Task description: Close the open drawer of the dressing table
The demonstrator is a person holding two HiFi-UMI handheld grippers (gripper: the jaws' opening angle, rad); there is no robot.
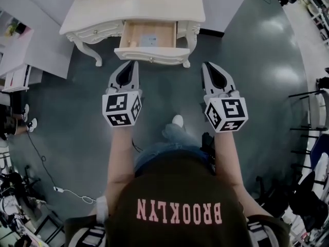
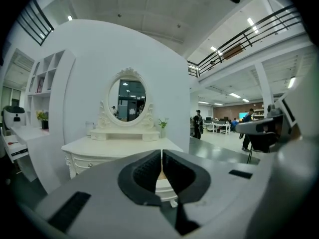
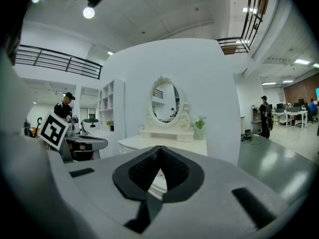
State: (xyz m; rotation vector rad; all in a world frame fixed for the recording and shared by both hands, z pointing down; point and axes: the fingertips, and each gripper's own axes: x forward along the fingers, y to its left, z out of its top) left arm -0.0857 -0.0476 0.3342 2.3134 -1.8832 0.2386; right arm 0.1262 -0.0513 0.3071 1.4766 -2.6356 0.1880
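Observation:
The cream dressing table stands at the top of the head view, its middle drawer pulled out with the wooden inside showing. The drawer's front panel faces me. My left gripper hovers just short of that panel's left part, jaws shut and empty. Off the drawer's right corner is my right gripper, also shut on nothing. The left gripper view has the closed left gripper before the table's oval mirror. In the right gripper view, the right gripper is shut below the mirror.
A curved white wall backs the table. White shelving stands at the left, and a cable with a plug lies on the dark floor. Dark chairs crowd the right edge. My foot is planted before the drawer.

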